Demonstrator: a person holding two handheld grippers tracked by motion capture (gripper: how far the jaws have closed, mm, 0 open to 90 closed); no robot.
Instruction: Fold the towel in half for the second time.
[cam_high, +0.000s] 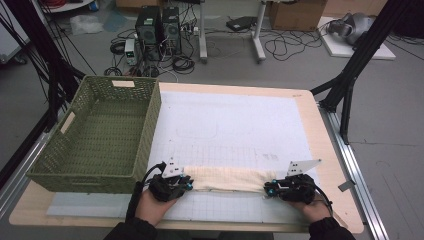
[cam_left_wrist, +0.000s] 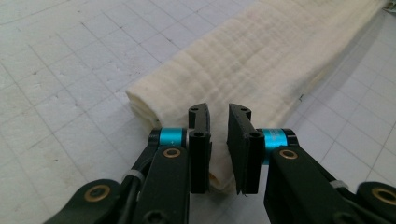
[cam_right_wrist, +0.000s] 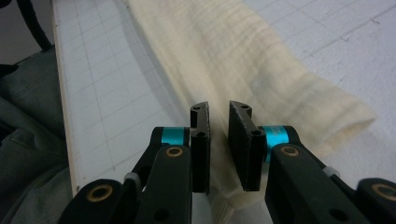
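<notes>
A folded cream cloth (cam_high: 227, 178) lies across the lower middle of the counter (cam_high: 320, 125). The left tongs (cam_high: 186, 184) pinch its left end, the right tongs (cam_high: 268, 189) its right end; a green basket (cam_high: 145, 125) sits upper left.

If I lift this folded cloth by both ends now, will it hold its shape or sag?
The cloth looks soft, thin and ribbed, so it will probably sag in the middle. The left gripper and right gripper each pinch only a near corner, so the loose layers may well unfold. It looks light.
</notes>
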